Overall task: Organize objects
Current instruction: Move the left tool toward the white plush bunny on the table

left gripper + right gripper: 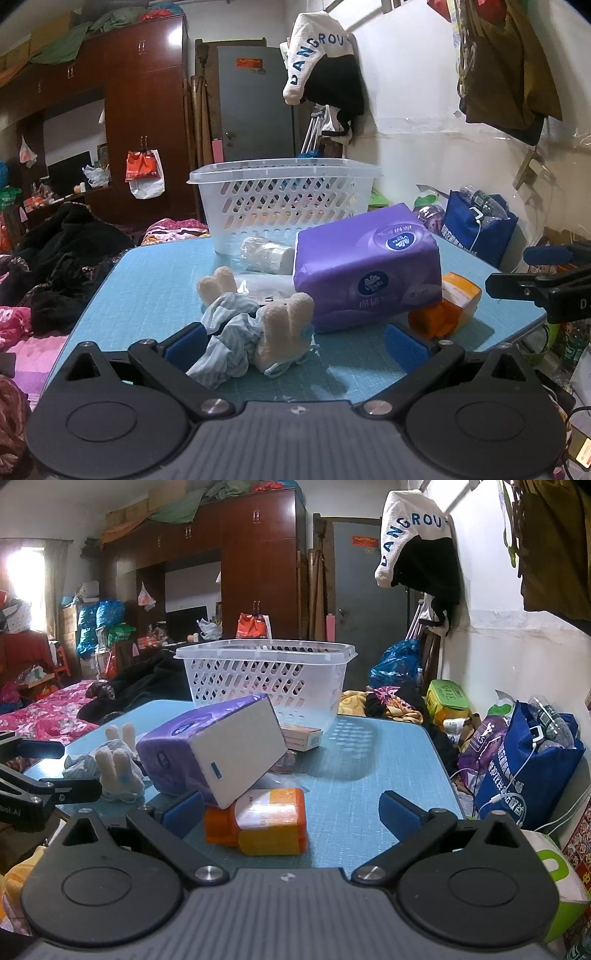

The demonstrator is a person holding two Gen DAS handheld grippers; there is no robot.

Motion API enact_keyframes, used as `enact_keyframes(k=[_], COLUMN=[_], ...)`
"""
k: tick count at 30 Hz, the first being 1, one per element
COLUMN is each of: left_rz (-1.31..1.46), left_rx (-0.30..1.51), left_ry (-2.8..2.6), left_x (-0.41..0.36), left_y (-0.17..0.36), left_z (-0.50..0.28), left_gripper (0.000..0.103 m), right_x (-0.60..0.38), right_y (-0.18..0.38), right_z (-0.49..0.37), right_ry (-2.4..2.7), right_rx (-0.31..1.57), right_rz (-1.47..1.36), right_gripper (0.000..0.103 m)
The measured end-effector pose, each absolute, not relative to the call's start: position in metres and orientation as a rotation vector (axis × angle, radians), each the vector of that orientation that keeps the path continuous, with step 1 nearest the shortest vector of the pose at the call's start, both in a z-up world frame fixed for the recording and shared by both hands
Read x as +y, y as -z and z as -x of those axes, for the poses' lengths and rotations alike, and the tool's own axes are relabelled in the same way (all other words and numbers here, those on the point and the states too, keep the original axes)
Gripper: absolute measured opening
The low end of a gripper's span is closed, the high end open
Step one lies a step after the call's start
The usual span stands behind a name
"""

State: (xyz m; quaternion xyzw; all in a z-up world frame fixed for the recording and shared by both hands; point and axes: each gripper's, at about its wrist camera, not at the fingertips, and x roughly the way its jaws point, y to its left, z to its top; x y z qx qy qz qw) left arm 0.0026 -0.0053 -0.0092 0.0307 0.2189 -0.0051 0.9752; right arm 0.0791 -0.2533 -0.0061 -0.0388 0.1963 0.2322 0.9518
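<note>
Left gripper (295, 341): fingers spread wide, grasping nothing; it sits low at the near edge of the blue table (155, 280), with the plush rabbit in striped cloth (255, 325) lying between the pads.
Right gripper (291, 812): likewise released and empty, facing the orange bottle (262, 821), which lies on its side just ahead.
Purple tissue pack (365, 273): tilted, one end propped on the orange bottle, the other on the table.
Risk, bottle: in my judgement, pulling it out first would drop the tissue pack, possibly onto the rabbit or off the edge.
Risk, rabbit: loose cloth and mask-like loops may let a finger catch fabric only, so the toy slips.
White basket (284, 203): stands at the far side of the table, well apart from both tools; contents cannot be told through the slots.
Beside basket: a wrapped white roll (267, 254) and a small carton (301, 736), both outside it.
Blue tote bag (528, 771): off the table to the right, holding plastic bottles and a white cable.
</note>
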Motion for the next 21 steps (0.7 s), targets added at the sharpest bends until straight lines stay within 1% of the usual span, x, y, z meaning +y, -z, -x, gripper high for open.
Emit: enact_keyframes(k=[21], left_rz=[-0.06], left_rx=[0.455], left_ry=[0.036], left_x=[-0.0071], left_y=[0.0109], left_z=[-0.0035], left_gripper=[0.103], right_x=[-0.2548], right_y=[0.0072], right_z=[-0.0812], right_ry=[-0.482], right_rx=[0.406], right_rz=[0.075], right_gripper=[0.103])
